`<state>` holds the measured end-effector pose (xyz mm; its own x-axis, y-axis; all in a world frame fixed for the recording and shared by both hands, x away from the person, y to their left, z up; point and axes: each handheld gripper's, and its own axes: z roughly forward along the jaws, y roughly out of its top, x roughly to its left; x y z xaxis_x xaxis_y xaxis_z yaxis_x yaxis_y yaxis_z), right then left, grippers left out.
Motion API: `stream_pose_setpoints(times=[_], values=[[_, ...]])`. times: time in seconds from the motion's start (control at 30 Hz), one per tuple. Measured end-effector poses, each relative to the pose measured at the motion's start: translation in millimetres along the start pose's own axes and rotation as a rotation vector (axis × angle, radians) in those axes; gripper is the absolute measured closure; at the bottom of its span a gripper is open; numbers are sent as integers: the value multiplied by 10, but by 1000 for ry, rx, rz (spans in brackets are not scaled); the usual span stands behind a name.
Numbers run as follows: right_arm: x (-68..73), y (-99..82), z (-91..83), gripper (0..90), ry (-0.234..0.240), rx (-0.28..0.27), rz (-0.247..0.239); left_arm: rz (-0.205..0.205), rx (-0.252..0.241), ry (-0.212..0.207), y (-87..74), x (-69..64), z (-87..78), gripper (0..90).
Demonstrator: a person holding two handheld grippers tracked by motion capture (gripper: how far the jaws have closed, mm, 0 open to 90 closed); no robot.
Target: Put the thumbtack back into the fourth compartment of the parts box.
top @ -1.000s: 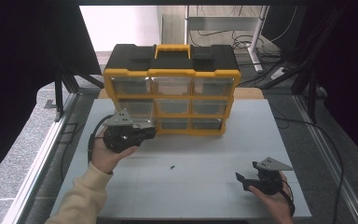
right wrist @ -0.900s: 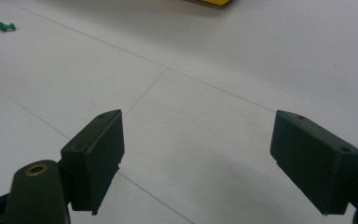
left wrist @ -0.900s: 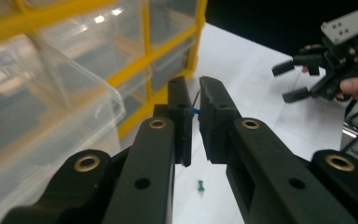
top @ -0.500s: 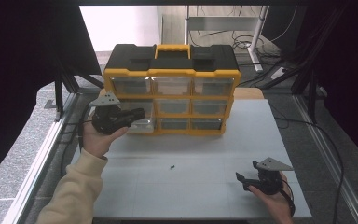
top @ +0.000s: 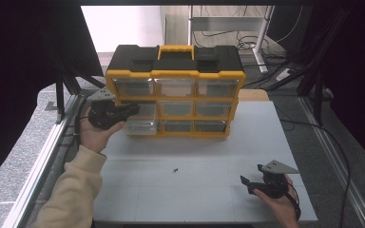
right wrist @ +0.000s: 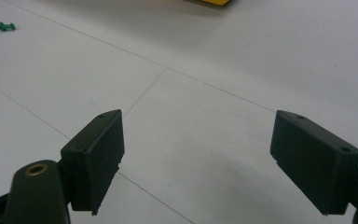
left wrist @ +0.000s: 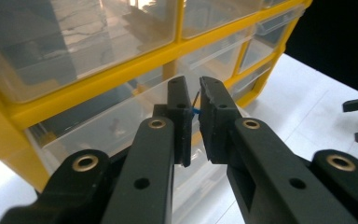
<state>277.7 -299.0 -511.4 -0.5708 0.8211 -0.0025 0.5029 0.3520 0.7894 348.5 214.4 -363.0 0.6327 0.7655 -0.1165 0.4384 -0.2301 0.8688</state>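
A yellow and black drawer organizer (top: 176,76) stands at the back of the white table (top: 209,152). Its clear lower-left drawer (top: 142,127) is pulled out a little. My left gripper (top: 132,109) hovers at this drawer's left front, shut on a small blue pushpin (left wrist: 195,110). In the left gripper view the gripper (left wrist: 193,89) pinches the pin over the clear drawer (left wrist: 98,135), beside the yellow frame (left wrist: 121,77). A green pushpin (top: 175,169) lies loose mid-table, also seen as the green pushpin (right wrist: 3,26). My right gripper (top: 245,183) rests near the front right, its jaws (right wrist: 196,140) open and empty.
Metal rails run along the left side of the table (top: 43,156). Cables and a desk frame (top: 228,23) sit behind the organizer. Black stands rise at the right rear (top: 313,80).
My left hand has carried its gripper up and to the left, from the table in front of the organizer to the lower-left drawer. The right hand has kept still.
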Motion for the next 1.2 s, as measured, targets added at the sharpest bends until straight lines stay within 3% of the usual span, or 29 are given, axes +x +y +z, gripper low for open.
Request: stream_pose_setpoints(times=[0.1, 0.27, 0.4, 0.63, 0.83, 1.2], values=[[0, 0, 0, 177, 0, 0, 0, -3, -3, 7, -3, 8, 26, 791], [-3, -1, -3, 177, -1, 1, 1, 0, -40, -6, -3, -62, 27, 477], [-3, -2, 0, 177, 2, 3, 1, 13, -44, -35, -14, -155, 3, 372], [1, -1, 3, 176, 3, 3, -1, 33, -56, -112, -35, -313, -61, 326], [0, -1, 2, 176, 1, 3, -2, 72, -40, -149, -79, -488, -88, 313], [3, -1, 0, 176, -1, 2, -1, 103, 8, -200, -256, -710, -39, 307]])
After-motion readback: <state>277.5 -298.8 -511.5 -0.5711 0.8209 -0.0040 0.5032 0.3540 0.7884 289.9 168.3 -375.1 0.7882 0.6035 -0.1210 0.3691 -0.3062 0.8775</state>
